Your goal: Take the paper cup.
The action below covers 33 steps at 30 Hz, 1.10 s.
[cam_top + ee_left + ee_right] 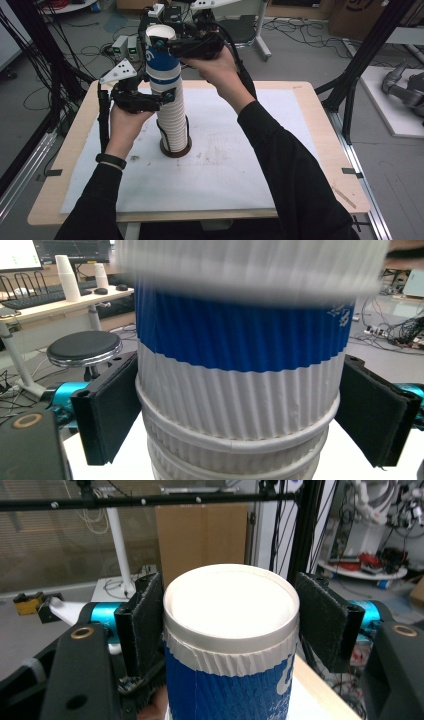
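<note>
A tall stack of ribbed white paper cups [172, 120] stands upright on a dark round base [176, 149] on the white mat. The top cup [162, 55] has a blue band and an open white mouth [230, 597]. My left gripper [166, 97] is shut on the stack about halfway up, just under the blue cup, its black pads [107, 410] pressing both sides of a white cup [240, 395]. My right gripper [162, 44] comes in from the right at the top, and its pads [145, 620] are shut on the blue cup's rim.
The white mat [225, 165] covers most of the wooden table [320, 120]. Black frame posts [370, 45] rise at the table's right and left sides. Beyond the table there are a stool [84, 347], a desk with more cups [66, 270] and cables on the floor.
</note>
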Each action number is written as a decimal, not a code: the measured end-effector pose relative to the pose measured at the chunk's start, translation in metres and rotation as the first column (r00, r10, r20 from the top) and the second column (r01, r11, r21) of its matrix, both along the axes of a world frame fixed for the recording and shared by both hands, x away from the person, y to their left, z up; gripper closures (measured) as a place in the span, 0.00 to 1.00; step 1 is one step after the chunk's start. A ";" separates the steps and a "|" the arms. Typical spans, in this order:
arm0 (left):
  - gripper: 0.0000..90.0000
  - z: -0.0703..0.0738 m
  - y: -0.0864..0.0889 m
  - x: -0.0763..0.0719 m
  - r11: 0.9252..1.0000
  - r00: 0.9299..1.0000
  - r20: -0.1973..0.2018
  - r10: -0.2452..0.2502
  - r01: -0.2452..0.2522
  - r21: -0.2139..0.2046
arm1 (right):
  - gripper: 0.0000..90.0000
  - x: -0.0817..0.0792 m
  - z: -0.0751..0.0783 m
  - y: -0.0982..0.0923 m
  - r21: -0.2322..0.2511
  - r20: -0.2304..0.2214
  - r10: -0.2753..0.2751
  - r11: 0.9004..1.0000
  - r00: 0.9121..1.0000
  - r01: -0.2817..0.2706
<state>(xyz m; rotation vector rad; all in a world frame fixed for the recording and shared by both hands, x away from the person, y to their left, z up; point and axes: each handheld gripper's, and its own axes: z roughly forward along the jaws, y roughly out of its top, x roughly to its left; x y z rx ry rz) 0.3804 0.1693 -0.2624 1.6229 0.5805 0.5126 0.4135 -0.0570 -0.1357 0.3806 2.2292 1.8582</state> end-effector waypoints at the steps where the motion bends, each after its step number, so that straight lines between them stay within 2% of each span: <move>1: 0.13 0.000 0.000 0.000 1.000 1.000 0.001 -0.001 0.001 0.002 | 0.35 -0.001 0.003 -0.001 0.006 0.010 -0.001 1.000 1.000 0.001; 12: 0.13 0.000 0.000 0.000 1.000 1.000 0.003 -0.003 0.003 0.001 | 0.35 -0.012 0.026 -0.012 0.050 0.058 0.013 0.999 0.998 -0.016; 17: 0.13 0.000 0.000 0.000 1.000 1.000 0.002 -0.003 0.003 0.001 | 0.35 -0.018 0.036 -0.020 0.088 0.079 0.034 0.995 0.996 -0.040; 29: 0.13 0.000 0.000 0.000 1.000 1.000 0.001 -0.003 0.003 0.000 | 0.35 -0.029 0.048 -0.041 0.095 0.116 0.050 0.994 0.992 -0.061; 33: 0.13 0.000 0.000 0.000 1.000 1.000 -0.001 -0.001 0.001 0.001 | 0.35 -0.032 0.048 -0.056 0.086 0.114 0.059 0.994 0.992 -0.069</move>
